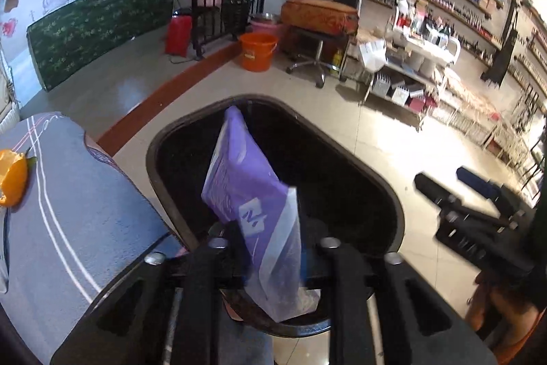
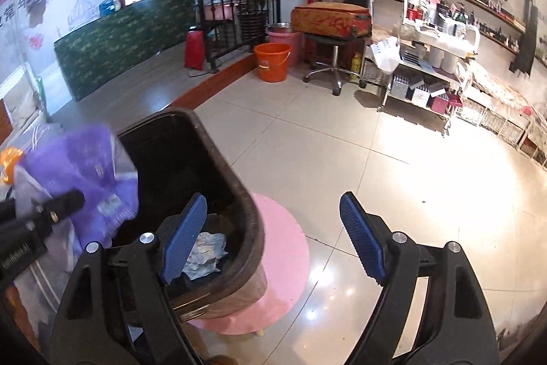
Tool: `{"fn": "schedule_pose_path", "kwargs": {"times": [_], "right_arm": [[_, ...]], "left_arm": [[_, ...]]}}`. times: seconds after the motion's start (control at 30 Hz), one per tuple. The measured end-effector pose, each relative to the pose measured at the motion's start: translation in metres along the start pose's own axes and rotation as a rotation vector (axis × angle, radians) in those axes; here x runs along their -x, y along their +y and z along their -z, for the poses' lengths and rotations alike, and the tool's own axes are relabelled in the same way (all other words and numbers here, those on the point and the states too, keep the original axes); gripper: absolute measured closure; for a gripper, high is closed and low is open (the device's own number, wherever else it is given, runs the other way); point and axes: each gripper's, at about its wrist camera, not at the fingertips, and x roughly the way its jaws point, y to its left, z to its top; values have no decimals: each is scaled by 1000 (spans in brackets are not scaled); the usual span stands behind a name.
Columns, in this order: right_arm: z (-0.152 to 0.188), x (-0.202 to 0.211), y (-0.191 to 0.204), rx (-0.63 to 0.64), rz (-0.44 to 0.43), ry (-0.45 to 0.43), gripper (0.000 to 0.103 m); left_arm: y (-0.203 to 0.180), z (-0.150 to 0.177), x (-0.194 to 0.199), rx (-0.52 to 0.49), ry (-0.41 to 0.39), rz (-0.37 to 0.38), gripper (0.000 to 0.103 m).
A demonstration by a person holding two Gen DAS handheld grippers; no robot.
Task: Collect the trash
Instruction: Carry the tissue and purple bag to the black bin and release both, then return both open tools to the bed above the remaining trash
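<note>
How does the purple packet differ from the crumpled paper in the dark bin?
The purple packet is flat, smooth and above the bin, between the left tool's fingers; the crumpled paper is pale, wrinkled and lies at the bottom. Both are trash.

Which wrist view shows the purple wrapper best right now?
The left wrist view: the purple wrapper sits sharp and centred between the left gripper fingers, over the brown bin. The right wrist view shows it only as a blurred patch at the left edge, partly behind the left gripper.
</note>
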Motion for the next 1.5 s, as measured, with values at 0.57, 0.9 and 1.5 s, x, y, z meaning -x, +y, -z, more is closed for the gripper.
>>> {"fn": "schedule_pose_path", "kwargs": {"times": [0.57, 0.9, 1.5], "right_arm": [[-7, 11, 12, 11, -10, -19, 17], [-3, 27, 72, 97, -132, -20, 14], [28, 102, 245, 364, -531, -64, 12]], "left_arm": [[-2, 11, 65, -30, -192, -153, 5], [37, 32, 117, 95, -230, -281, 5], [149, 124, 205, 373, -274, -583, 5]]}}
